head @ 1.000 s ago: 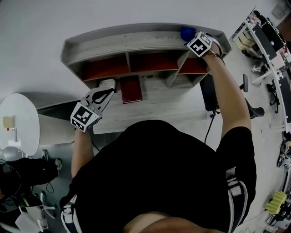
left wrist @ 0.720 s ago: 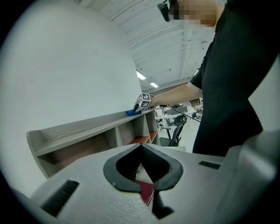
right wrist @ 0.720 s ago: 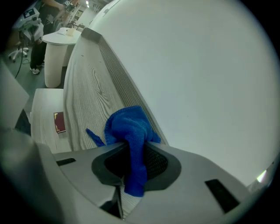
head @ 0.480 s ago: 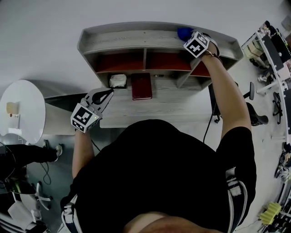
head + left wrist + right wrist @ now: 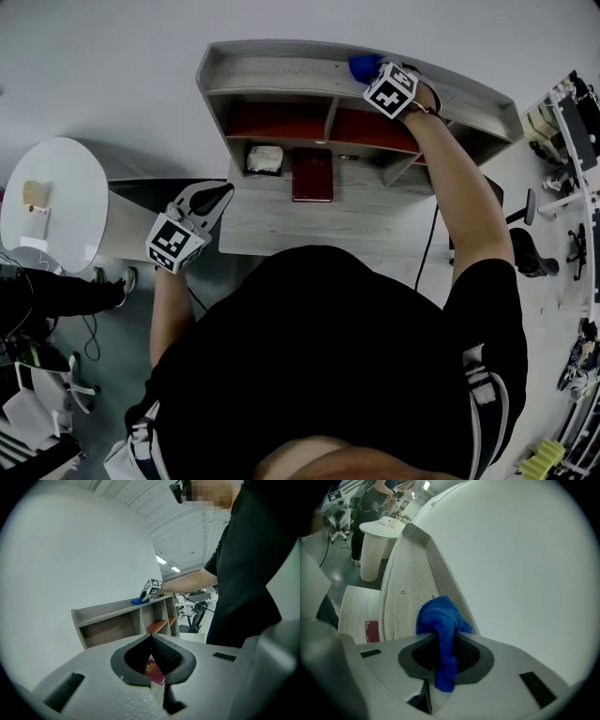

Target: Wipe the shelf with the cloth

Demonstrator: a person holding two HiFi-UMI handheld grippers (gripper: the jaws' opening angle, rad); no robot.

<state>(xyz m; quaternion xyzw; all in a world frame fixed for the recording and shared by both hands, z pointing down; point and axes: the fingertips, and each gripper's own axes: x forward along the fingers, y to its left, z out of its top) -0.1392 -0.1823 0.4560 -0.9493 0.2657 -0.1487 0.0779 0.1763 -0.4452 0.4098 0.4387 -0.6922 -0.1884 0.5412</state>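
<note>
The grey wooden shelf (image 5: 281, 70) stands at the back of the desk, with red-floored compartments below its top board. A blue cloth (image 5: 362, 66) lies bunched on that top board near the back rail. My right gripper (image 5: 372, 75) is shut on it. In the right gripper view the cloth (image 5: 440, 616) hangs down between the pads of the right gripper (image 5: 443, 644), above the shelf top (image 5: 405, 606). My left gripper (image 5: 217, 194) hovers at the desk's left front edge. In the left gripper view the left gripper (image 5: 151, 638) has its tips together and holds nothing.
A dark red book (image 5: 311, 174) lies on the desk (image 5: 272, 225) in front of the shelf, next to a white object (image 5: 264, 158). A round white table (image 5: 47, 202) stands at the left. A cable (image 5: 429, 246) and an office chair (image 5: 520, 239) are at the right.
My right gripper has slid the blue cloth leftwards along the shelf top. The head view has swung, so the shelf sits further right in it. My left gripper has barely moved.
</note>
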